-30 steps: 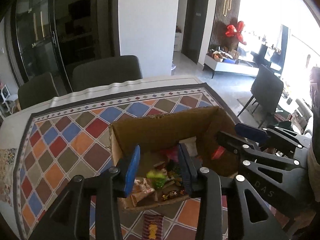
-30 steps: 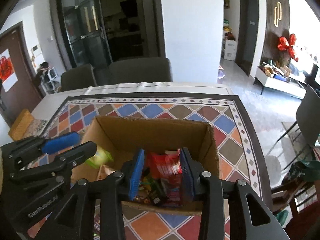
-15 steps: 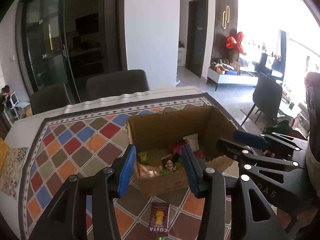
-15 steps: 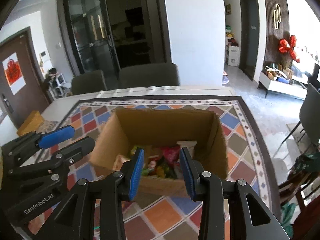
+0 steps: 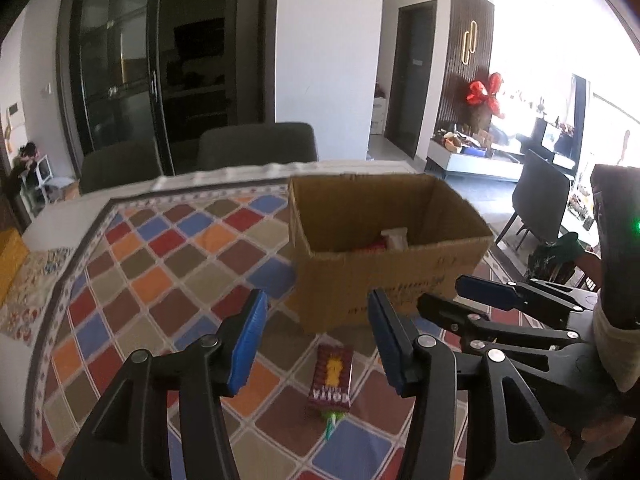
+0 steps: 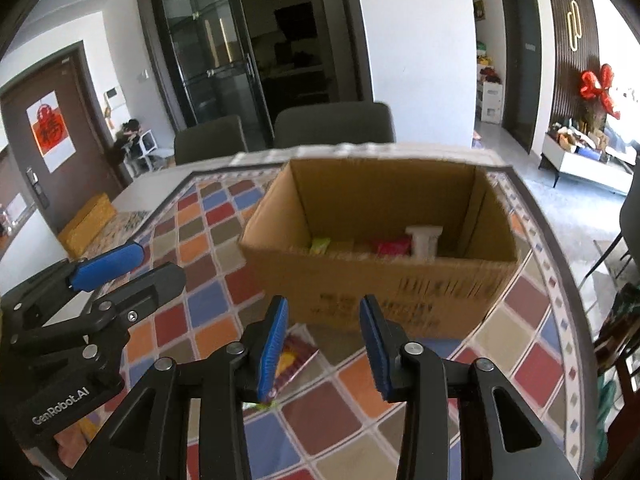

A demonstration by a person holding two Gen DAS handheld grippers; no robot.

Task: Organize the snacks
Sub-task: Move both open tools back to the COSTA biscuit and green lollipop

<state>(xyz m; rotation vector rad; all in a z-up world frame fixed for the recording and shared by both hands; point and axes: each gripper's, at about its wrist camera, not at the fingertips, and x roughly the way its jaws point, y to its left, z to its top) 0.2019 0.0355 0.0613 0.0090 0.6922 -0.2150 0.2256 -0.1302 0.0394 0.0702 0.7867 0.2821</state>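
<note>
Lying lengthwise on the counter (image 5: 168,280) before the cardboard box (image 5: 384,276), the snack packet (image 5: 331,376) sat just ahead of the left tool (image 5: 316,340), nearer than the right tool (image 6: 323,346); both had just been opening, empty.

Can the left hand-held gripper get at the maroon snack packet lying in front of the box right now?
Probably yes: the left hand-held gripper is open and empty, and the maroon packet lies flat on the cloth with nothing over it.

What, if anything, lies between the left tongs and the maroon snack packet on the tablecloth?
Nothing visible does. The maroon snack packet lies flat on the tablecloth before the cardboard box, beneath the gap of the empty left tongs, whose jaws have just been opening.
</note>
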